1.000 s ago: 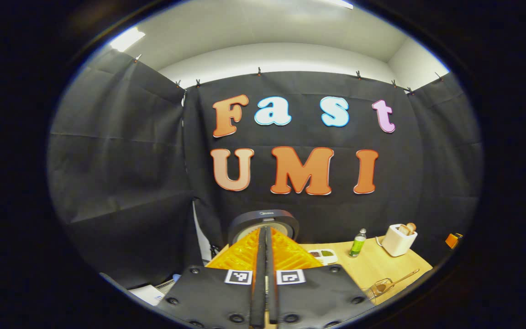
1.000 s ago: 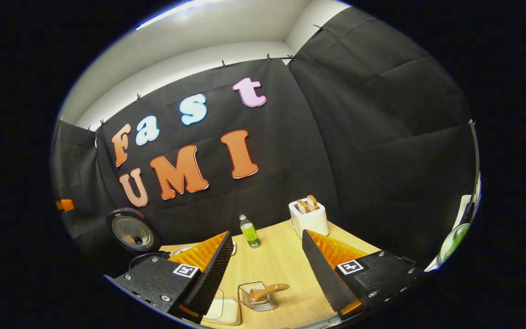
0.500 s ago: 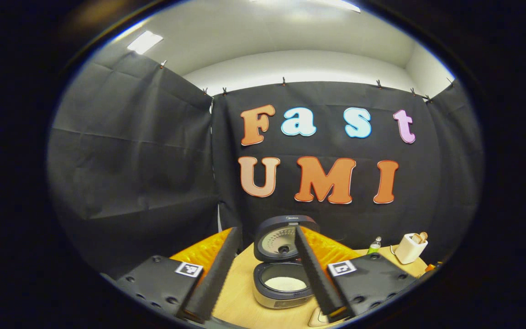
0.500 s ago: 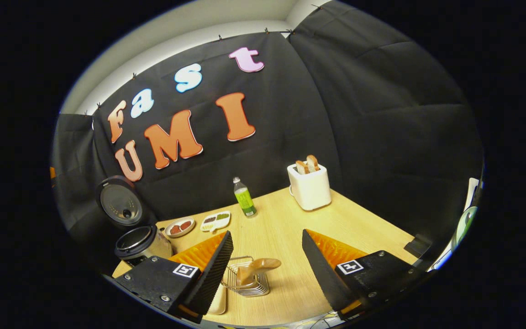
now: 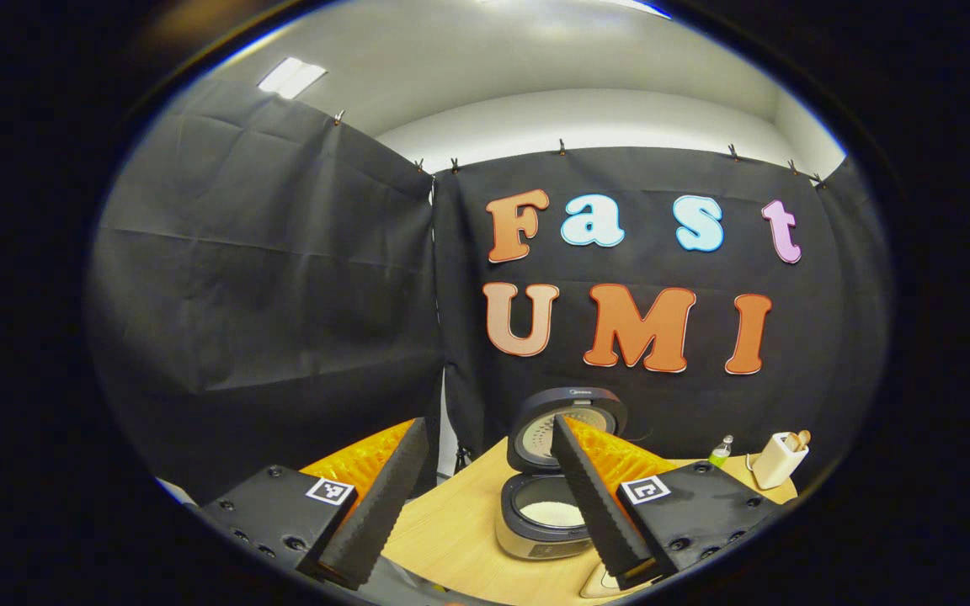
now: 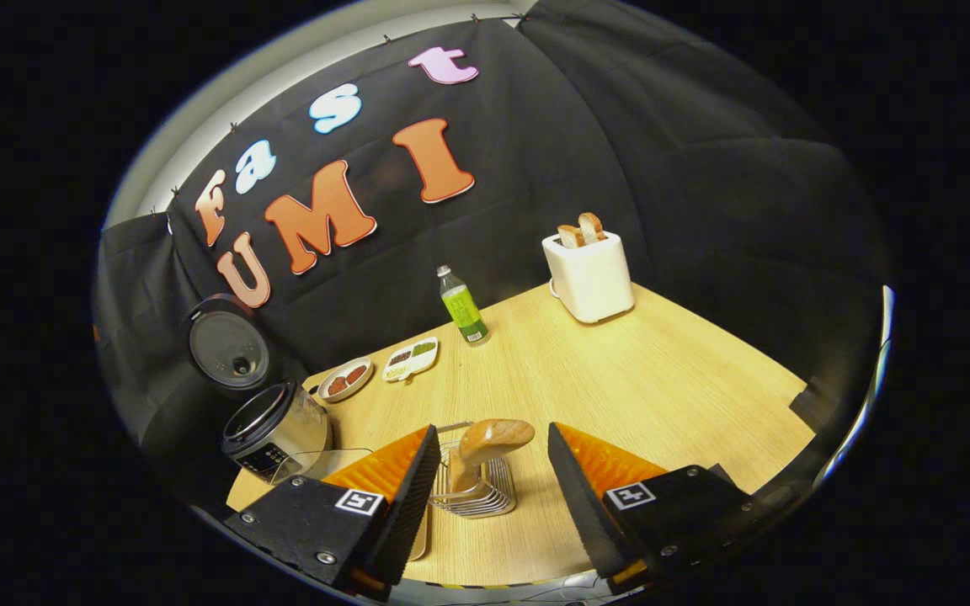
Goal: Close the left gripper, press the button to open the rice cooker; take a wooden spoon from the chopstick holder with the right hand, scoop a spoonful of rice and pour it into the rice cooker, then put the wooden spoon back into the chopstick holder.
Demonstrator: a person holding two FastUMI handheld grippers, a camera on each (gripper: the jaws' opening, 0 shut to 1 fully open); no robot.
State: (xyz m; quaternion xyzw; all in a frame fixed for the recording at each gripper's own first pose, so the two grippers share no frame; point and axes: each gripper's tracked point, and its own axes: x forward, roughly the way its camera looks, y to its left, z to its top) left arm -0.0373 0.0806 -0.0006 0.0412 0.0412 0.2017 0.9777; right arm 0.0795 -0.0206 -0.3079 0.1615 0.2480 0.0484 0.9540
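So a second ago the left tool (image 5: 485,497) had its fingers pressed flat together right at the rice cooker — now they're spread wide with nothing between them, it has backed off, and the rice cooker (image 5: 548,513) sits on the desk (image 5: 451,530) with its lid standing straight up. The right tool (image 6: 485,471) has dropped in closer to the chopstick holder; its fingers were apart back then and are still apart, gripping nothing.

Going left to right in the right gripper view: one rice cooker (image 6: 270,421) at the far left desk edge, lid up and the round inner side facing out. Then two small dishes — a round one (image 6: 345,378) with reddish stuff and an oblong one (image 6: 410,359) with darker and green bits. Then one green bottle (image 6: 462,307) with a label I can't read. Furthest right, one white toaster (image 6: 590,273) with two slices of bread poking out.

Down front, one wire chopstick holder (image 6: 477,488) sits between the right tool's fingers, touching neither, with one wooden spoon (image 6: 489,442) standing in it, handle end tilted up to the right. A clear container (image 6: 317,463) sits just left of it, partly behind the left finger.

In the left gripper view the open pot shows white rice inside. There's a small logo on the lid rim, too tiny to read.
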